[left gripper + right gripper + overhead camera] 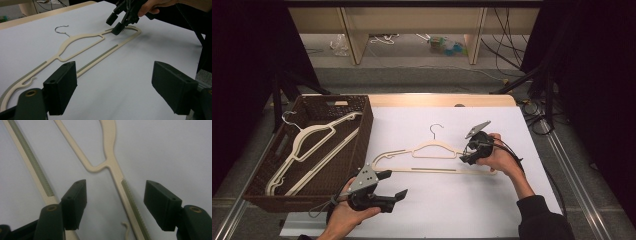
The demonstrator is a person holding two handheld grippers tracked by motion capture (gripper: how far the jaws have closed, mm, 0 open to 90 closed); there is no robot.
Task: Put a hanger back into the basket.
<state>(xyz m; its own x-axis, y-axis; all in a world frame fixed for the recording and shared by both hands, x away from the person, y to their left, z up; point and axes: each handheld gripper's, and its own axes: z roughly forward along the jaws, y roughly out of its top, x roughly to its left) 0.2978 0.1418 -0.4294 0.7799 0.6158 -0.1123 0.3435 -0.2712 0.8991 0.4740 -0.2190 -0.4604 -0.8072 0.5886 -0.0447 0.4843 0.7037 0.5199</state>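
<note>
Right gripper view: the right gripper [115, 206] has its jaws apart, straddling the ridged shoulder arm of a cream hanger [110, 165] that lies flat on the white table [175, 152]; neither pad presses on it. The hanger's lower bar runs just outside one jaw, and a small cream hook curls between the jaws beside the arm. From the high view, this gripper [468, 153] sits at the hanger's [432, 149] right end. Nearer the person, the left gripper [393, 186] hovers with jaws wide apart over bare table, nothing between them. Beyond it, a brown wicker basket [364, 131] holds two more hangers [309, 145].
</note>
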